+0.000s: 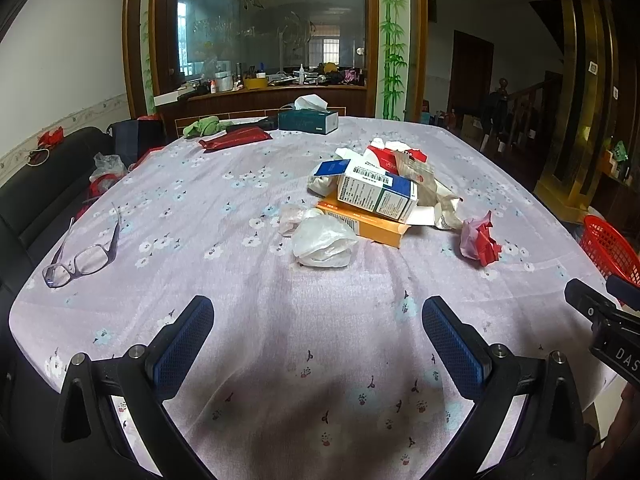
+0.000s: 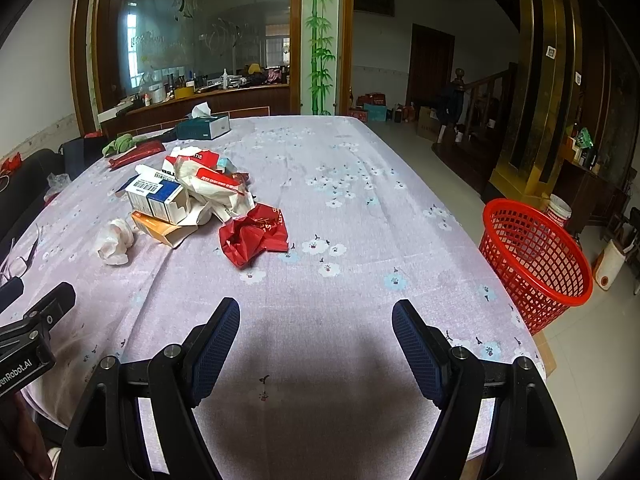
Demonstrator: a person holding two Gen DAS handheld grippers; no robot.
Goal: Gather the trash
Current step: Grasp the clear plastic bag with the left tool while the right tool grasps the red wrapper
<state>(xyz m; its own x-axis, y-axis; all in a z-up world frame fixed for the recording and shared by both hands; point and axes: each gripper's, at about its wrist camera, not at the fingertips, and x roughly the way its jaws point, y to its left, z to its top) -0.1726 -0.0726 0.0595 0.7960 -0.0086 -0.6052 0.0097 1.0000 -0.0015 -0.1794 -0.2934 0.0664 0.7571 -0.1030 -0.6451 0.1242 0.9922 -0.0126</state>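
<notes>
— Both claws hang low over the near edge of the tablecloth (image 1: 248,184). Left gripper (image 1: 318,330) spread wide, nothing in it; right gripper (image 2: 316,334) the same.

— What lies ahead, left to right?

— Glasses (image 1: 82,258) far left, not trash. Then a white bag wad (image 1: 324,242), the box pile (image 1: 376,196), a red wrapper (image 2: 254,236), and off the table's right edge on the floor, the red basket (image 2: 534,254).

— Which claw goes first?

— The right one, I'd judge. The wrapper lies ahead of it and a little to its left, well apart from the fingers, and the basket sits on that arm's side. The wad lies almost straight ahead of the left claw, a better fit for that one.

— Any long axis to mind?

— The wrapper is crumpled, roughly as wide as deep, so none to speak of. The orange box (image 1: 366,226) under the pile runs left to right.
</notes>
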